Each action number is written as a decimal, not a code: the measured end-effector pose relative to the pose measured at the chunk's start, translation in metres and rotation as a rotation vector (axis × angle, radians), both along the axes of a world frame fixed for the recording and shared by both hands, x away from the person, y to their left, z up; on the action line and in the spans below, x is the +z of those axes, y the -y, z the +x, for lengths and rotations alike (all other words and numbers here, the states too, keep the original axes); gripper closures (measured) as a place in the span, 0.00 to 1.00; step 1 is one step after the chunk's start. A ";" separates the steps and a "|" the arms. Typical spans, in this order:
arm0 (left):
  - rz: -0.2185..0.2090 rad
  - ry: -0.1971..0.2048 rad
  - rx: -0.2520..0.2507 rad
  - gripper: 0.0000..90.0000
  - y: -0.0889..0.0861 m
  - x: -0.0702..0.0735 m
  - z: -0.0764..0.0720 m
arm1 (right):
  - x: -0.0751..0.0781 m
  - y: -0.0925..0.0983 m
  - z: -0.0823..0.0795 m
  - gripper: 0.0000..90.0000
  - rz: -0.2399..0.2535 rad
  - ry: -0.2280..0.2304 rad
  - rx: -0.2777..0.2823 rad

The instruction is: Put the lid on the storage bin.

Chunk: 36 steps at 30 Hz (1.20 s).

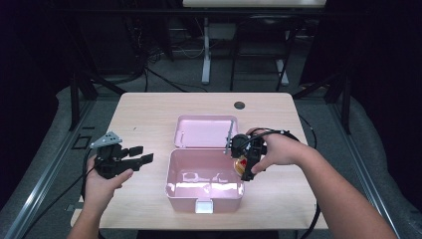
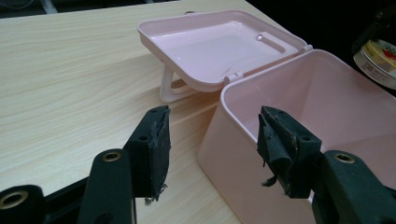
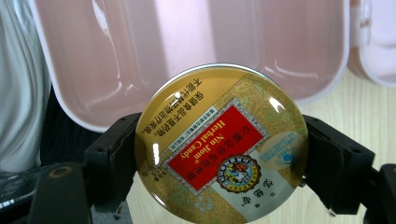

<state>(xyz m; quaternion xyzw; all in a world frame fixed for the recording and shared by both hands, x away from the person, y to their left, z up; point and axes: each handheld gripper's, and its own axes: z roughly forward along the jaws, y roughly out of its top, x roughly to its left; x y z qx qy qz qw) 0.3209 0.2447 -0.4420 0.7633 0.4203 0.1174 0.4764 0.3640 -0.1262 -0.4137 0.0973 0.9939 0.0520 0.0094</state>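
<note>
Right gripper (image 1: pixel 242 165): its 2 jaws are clamping a round candy tin (image 3: pixel 221 143) by its rim, holding it at the right edge of the box.
Candy tin: gold lid with a red label, facing the right gripper view's camera, hanging over the box's rim.
Left gripper (image 2: pixel 212 140): jaws are standing apart, holding nothing, hovering just left of the box.
Pink box (image 1: pixel 204 191): sitting open on the table (image 1: pixel 149 107), lid (image 1: pixel 206 132) lying back behind it.

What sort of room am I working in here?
Most likely a lab or recording workspace, not a home: a bare wooden table ringed by black drapes, metal framing rails alongside, and loose cables on the floor behind.
</note>
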 end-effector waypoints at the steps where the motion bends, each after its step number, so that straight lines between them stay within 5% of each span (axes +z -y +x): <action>1: 0.000 0.000 0.000 0.49 0.000 0.000 0.000 | 0.000 0.000 0.000 0.22 0.000 0.000 0.000; 36: -0.004 -0.001 0.002 0.49 -0.002 0.001 0.000 | -0.011 -0.046 -0.007 0.22 -0.003 -0.009 0.091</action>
